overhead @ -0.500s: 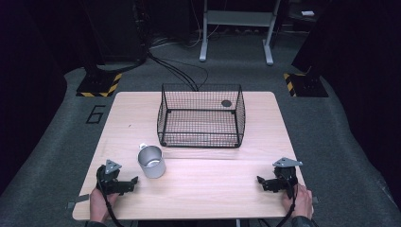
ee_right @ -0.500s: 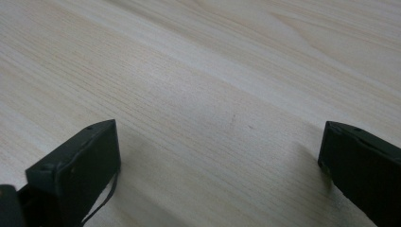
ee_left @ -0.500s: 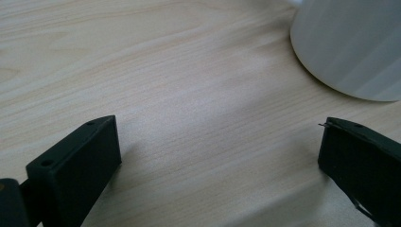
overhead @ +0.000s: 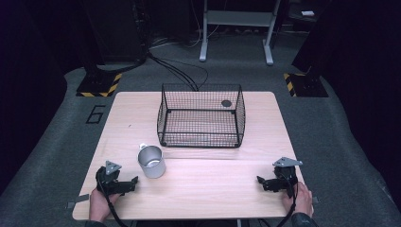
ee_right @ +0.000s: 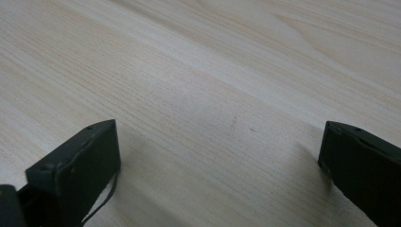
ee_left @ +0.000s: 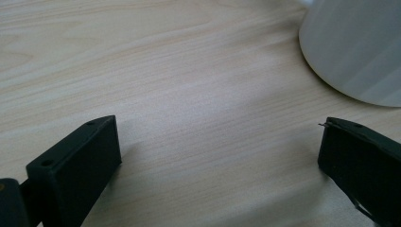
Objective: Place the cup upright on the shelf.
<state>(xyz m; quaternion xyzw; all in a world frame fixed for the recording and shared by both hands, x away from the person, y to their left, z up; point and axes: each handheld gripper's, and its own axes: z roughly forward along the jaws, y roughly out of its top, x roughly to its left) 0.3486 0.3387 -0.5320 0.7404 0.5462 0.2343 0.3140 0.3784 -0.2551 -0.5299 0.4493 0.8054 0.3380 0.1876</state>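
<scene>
— While both my tools sit low at the near edge of the table, talk me through the layout, biggest first.

— Big wooden top, then the wire basket standing at the far middle, with only a small dark round thing at its back. Nearer me, the metal mug stands upright, mouth up, just in front of the basket's near left corner.

— And your grippers?

— My left gripper is just beside the mug, jaws spread wide and holding nothing; in the left gripper view the mug's wall sits ahead and off to one side, not between the jaws. My right gripper is well apart from it, also wide and empty, bare wood ahead.

— So the step is the mug?

— I reckon so: the left reaches for it. To do it well I'd swing until the mug is centred between the jaws, keep them wide, come in level at mid-wall, and close gently. Smooth metal could slip or tip if I nudge it off-centre.
</scene>
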